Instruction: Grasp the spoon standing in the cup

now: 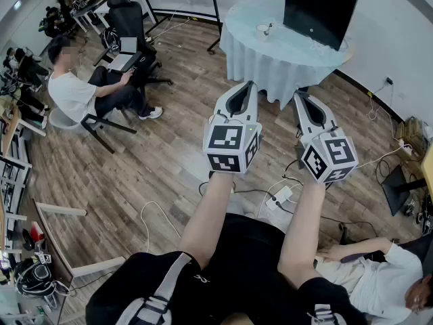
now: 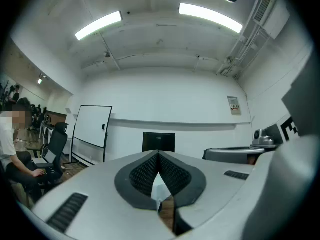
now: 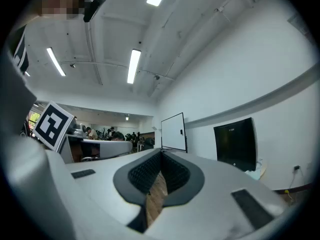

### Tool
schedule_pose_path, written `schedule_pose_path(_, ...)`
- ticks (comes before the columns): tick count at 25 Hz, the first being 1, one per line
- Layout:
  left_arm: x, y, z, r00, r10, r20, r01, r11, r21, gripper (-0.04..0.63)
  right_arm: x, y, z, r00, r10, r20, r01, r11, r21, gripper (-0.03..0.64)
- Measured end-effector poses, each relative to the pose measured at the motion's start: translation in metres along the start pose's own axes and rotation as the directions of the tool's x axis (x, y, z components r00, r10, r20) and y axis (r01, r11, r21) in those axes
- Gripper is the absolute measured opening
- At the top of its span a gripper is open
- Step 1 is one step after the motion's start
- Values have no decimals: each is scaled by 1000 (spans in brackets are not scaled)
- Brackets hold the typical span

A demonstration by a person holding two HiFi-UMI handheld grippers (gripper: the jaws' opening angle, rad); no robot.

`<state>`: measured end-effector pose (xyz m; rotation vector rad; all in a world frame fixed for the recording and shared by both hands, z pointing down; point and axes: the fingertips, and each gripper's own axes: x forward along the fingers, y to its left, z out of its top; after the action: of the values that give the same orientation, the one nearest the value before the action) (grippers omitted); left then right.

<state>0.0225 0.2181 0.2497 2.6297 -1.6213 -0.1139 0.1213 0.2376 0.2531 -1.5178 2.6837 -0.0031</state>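
Note:
A white cup [image 1: 262,30] with a spoon [image 1: 269,27] standing in it sits on a round table [image 1: 270,56] draped in pale blue cloth, far ahead in the head view. Beside it on the table stands a black monitor [image 1: 319,9]. Both grippers are held level in mid-air well short of the table, side by side over the wood floor. My left gripper [image 1: 250,84] is shut with nothing in it, its pads meeting at the tips [image 2: 158,155]. My right gripper [image 1: 297,94] is shut and empty too [image 3: 161,153]. Neither gripper view shows the cup.
A person [image 1: 74,90] sits on a chair at the left with a laptop [image 1: 125,53]. A power strip [image 1: 281,196] and cables lie on the floor below the grippers. Another person [image 1: 375,269] reclines at the bottom right. A whiteboard [image 3: 173,132] stands by the far wall.

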Motion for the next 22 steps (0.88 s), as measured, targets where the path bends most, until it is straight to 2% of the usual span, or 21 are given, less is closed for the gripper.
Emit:
schedule_pose_path(7, 7, 4, -2, 1000, -3, 1, 3, 1000, -7, 2, 7, -3, -1, 1000, 1, -6, -1, 1000, -8, 0)
schedule_pose_path(12, 17, 12, -6, 1000, -7, -7, 6, 1000, -18, 2, 16, -12, 1, 999, -40, 28, 41, 999, -25, 0)
schedule_pose_path(22, 53, 53, -13, 999, -26, -28, 25, 999, -41, 2, 63, -23, -9, 997, -74, 17, 74, 997, 3, 0)
